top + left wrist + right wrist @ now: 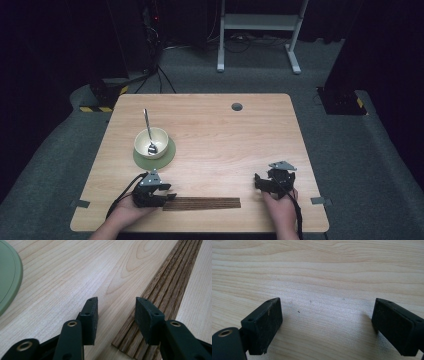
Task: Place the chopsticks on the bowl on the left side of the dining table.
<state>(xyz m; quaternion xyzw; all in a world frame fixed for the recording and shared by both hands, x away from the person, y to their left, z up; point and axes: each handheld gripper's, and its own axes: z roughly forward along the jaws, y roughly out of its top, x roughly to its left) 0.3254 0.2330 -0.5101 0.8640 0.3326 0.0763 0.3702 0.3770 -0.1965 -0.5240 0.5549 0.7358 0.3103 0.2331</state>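
A dark ribbed wooden strip (205, 203) lies flat along the front of the table. My left gripper (169, 195) sits at its left end, held by a hand at the table's front left. In the left gripper view the left gripper (116, 302) stands open: one jaw is over the strip (170, 285), the other over bare table, and nothing is pressed between them. My right gripper (274, 176) rests low at the front right, apart from the strip. In the right gripper view the right gripper (327, 302) is wide open over bare wood.
A cream bowl (151, 142) with a metal spoon (148, 130) leaning in it stands on a round green mat (167, 157) behind the left gripper; the mat's edge (7, 277) is also in the left gripper view. The tabletop (225, 140) has a cable hole (237, 106) at the back.
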